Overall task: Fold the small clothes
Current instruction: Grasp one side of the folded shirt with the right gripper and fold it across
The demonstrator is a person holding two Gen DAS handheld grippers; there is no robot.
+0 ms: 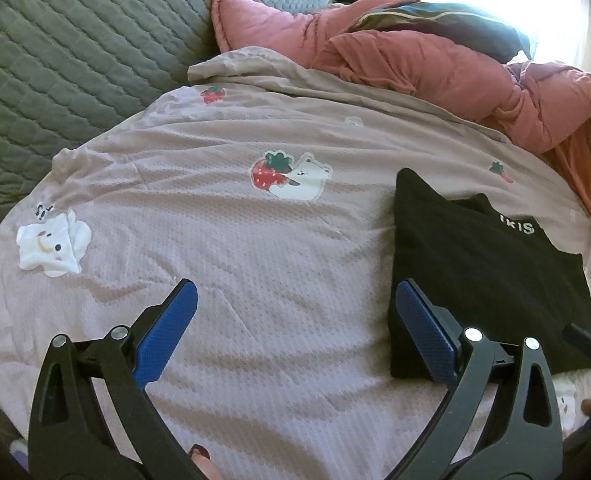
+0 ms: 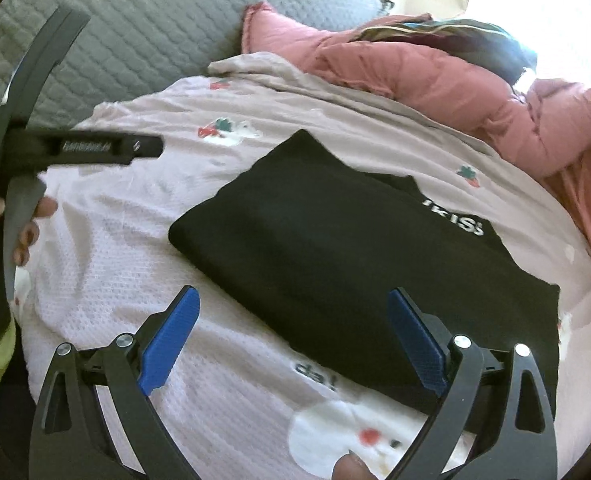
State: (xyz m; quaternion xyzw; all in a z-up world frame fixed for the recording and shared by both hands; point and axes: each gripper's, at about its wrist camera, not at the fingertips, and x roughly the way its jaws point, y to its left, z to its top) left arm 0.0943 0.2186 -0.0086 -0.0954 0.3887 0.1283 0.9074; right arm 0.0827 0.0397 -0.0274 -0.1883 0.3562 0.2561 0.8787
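Folding looks finished on the black garment (image 2: 335, 264), a compact rectangle at centre right on the pink bedspread (image 1: 223, 248), both left gripper (image 1: 295, 320) and right gripper (image 2: 293, 320) spread empty, so next comes fetching another piece.

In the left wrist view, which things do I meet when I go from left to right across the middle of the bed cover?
White bear patch → strawberry and bear patch → folded black garment, which lies flat on the pink bed cover. Both the left gripper and the right gripper are open and hold nothing.
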